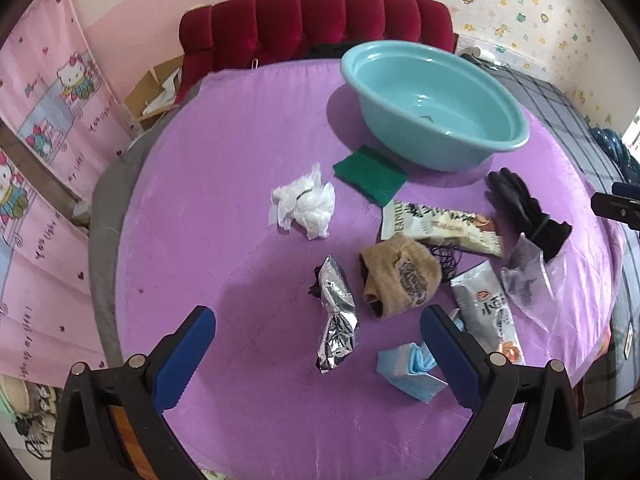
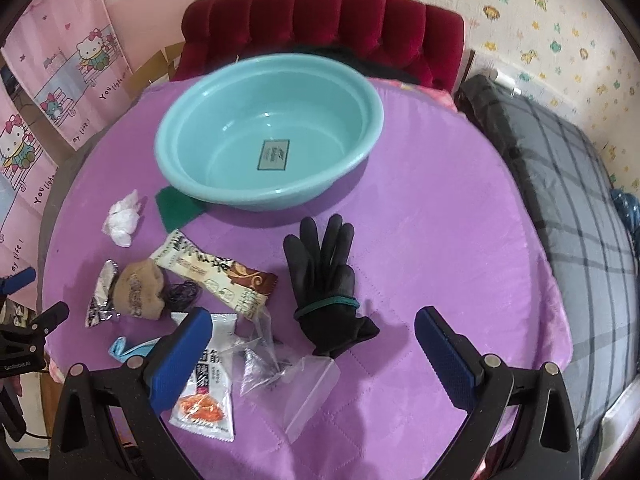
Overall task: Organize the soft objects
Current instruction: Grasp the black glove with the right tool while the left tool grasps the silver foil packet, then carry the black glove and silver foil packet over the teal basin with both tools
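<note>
Left claw [image 1: 316, 344], right claw [image 2: 312, 344] both apart, empty; purple quilt [image 2: 420, 240], teal basin [image 2: 268, 136], red headboard [image 2: 320, 16].

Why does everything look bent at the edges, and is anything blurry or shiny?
Both views are fisheye: the purple cover bulges round and dark lens corners frame each picture. In the left wrist view, the foil wrapper glints and the basin shows a small highlight. In the right wrist view, the basin's near rim looks slightly smeared, and soft shadows fall under the black glove.
</note>
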A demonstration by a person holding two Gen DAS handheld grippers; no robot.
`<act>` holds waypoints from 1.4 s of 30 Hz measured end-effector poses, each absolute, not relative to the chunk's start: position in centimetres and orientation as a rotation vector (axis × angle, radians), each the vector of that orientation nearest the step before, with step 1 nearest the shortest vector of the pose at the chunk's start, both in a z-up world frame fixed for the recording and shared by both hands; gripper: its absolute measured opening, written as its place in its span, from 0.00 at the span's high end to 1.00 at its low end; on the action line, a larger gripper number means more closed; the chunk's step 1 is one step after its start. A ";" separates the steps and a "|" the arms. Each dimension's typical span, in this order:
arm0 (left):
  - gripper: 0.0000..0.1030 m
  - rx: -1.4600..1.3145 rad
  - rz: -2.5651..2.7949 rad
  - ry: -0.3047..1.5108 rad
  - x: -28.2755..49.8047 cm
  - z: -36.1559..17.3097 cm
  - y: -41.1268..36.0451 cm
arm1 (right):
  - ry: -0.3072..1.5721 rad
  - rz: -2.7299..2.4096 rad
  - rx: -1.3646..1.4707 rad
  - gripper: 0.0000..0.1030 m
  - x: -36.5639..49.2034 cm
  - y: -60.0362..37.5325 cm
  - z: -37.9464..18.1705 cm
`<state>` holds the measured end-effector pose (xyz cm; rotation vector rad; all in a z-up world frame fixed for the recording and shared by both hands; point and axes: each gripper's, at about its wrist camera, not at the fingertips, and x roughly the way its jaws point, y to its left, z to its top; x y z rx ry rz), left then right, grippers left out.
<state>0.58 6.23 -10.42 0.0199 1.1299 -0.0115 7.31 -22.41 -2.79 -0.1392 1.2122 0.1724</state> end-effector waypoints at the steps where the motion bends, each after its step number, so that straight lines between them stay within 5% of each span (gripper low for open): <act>1: 0.00 0.010 -0.013 1.137 0.7 -11.0 6.4 | 1.219 0.174 -0.126 0.00 7.6 -22.7 -3.4; 23: 0.00 -0.001 -0.037 1.248 3.5 -17.8 6.9 | 1.364 0.220 -0.155 0.04 13.1 -23.7 -13.0; 26: 0.09 -0.020 -0.075 1.265 3.7 -18.2 6.8 | 1.395 0.237 -0.132 0.32 13.5 -23.7 -13.5; 28: 0.35 -0.030 -0.075 1.279 3.8 -18.7 6.8 | 1.399 0.252 -0.103 0.51 13.6 -23.9 -13.5; 31: 0.72 -0.039 -0.079 1.305 3.6 -19.2 6.8 | 1.383 0.256 -0.109 0.63 13.7 -24.0 -13.2; 42: 0.72 -0.061 -0.064 1.260 1.7 -16.9 7.8 | 1.316 0.246 -0.144 0.67 11.5 -23.5 -10.2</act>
